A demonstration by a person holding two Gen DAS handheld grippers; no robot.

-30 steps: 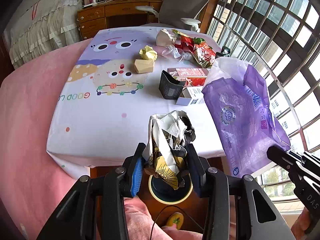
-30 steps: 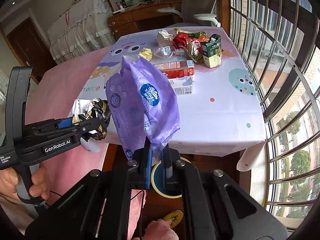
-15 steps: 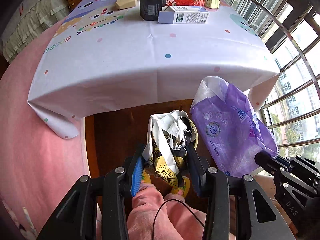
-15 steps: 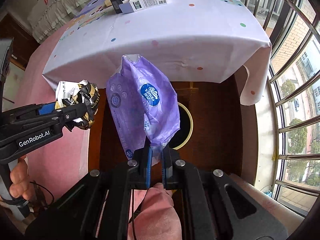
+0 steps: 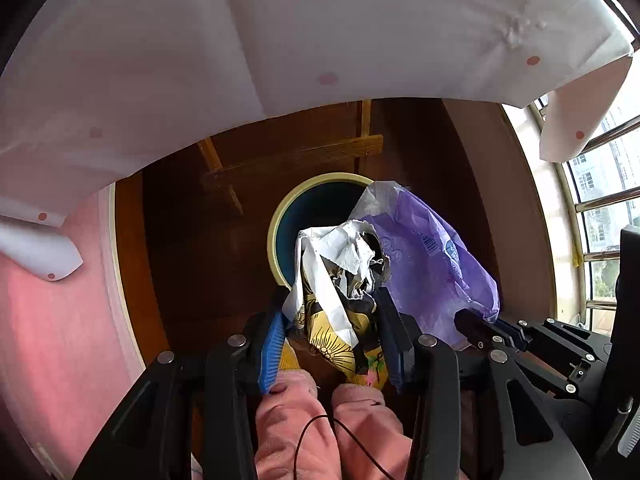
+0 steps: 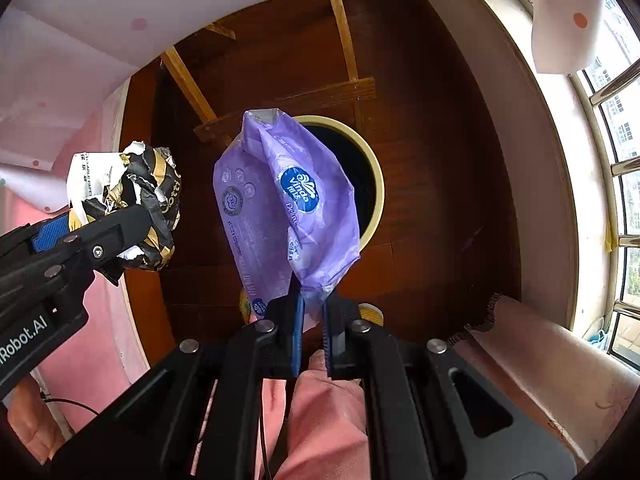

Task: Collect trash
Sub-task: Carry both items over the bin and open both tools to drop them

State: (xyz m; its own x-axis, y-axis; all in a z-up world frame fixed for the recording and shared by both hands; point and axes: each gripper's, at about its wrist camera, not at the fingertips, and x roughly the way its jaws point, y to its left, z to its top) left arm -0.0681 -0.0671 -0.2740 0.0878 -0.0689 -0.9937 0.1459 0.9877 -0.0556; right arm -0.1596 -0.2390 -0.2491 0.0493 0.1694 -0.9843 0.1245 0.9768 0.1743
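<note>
My left gripper (image 5: 330,312) is shut on a crumpled black, gold and white wrapper (image 5: 340,276), held above the near rim of a round bin (image 5: 280,216) with a cream rim and dark inside. My right gripper (image 6: 312,308) is shut on the corner of an empty purple tissue bag (image 6: 280,200), which hangs over the bin (image 6: 376,184) on the dark wooden floor. In the right wrist view the left gripper (image 6: 120,228) with the wrapper (image 6: 124,196) is left of the bag. In the left wrist view the purple bag (image 5: 432,264) lies right of the wrapper.
The white dotted tablecloth (image 5: 280,40) hangs over the table edge above the bin. Wooden table braces (image 6: 280,100) cross under the table. A pink bedspread (image 5: 60,340) lies left, a barred window (image 6: 616,160) right. The person's pink-clad legs (image 5: 320,432) sit below the grippers.
Both grippers have dropped below the table edge and moved over the bin; the tabletop and its trash have left the view. Both still hold their items.
</note>
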